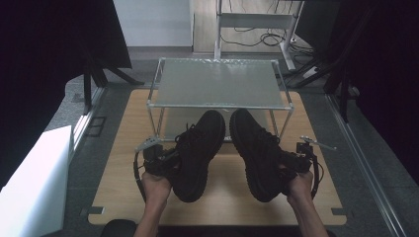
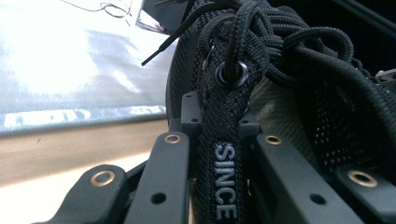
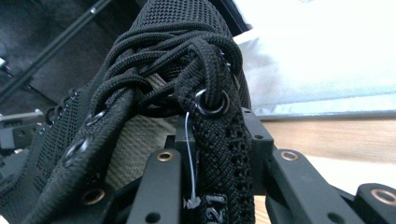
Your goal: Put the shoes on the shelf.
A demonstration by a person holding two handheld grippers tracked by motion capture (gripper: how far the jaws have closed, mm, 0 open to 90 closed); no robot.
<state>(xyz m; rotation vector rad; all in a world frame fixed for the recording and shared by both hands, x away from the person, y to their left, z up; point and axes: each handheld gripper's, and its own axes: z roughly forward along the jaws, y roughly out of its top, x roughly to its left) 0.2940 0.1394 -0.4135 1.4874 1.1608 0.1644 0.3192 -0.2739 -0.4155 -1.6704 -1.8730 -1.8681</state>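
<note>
Your metal rack stands at the far end of the wooden surface. Just before it, your left hand-held gripper clamps the left shoe; your right hand-held gripper clamps the right shoe.

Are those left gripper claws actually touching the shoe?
Touching. The left gripper view shows the left gripper jaws pressed on both sides of the left shoe collar.
</note>
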